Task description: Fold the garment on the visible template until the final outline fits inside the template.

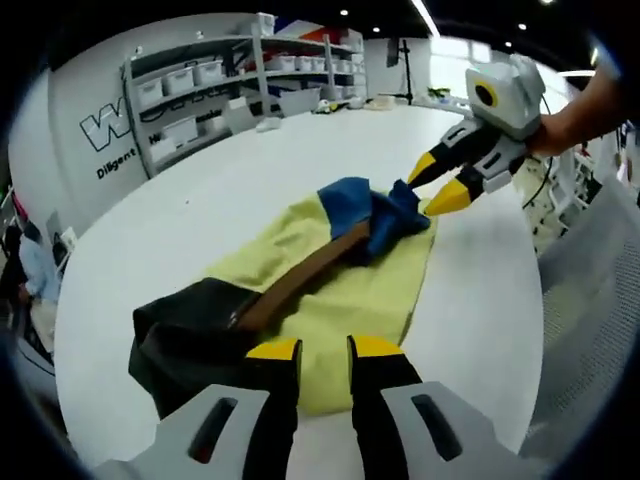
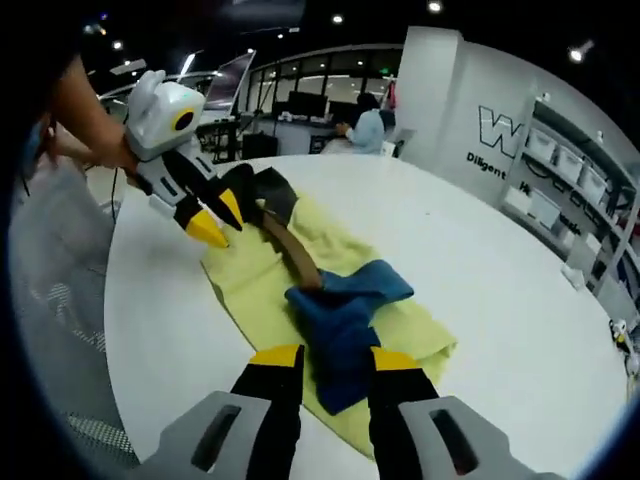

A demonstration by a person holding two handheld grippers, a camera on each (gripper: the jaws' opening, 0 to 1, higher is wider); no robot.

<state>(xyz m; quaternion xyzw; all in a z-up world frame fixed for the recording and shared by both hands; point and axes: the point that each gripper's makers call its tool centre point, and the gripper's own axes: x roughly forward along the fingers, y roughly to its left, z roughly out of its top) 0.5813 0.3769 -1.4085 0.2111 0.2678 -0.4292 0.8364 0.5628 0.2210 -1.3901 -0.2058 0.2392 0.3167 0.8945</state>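
One garment (image 1: 300,275), with black, brown and blue sections, lies stretched across one yellow template (image 1: 350,300) on the white table (image 1: 200,200). The left gripper (image 1: 324,348), jaws slightly parted, hovers at the black end with nothing clearly held. The right gripper (image 2: 335,356), jaws apart, straddles the blue end; grip cannot be told. Far off, shelves (image 1: 200,85) carry several white bins, contents hidden.

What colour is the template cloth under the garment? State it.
Pale yellow: the template cloth lies flat on the white table; clearest in the right gripper view.
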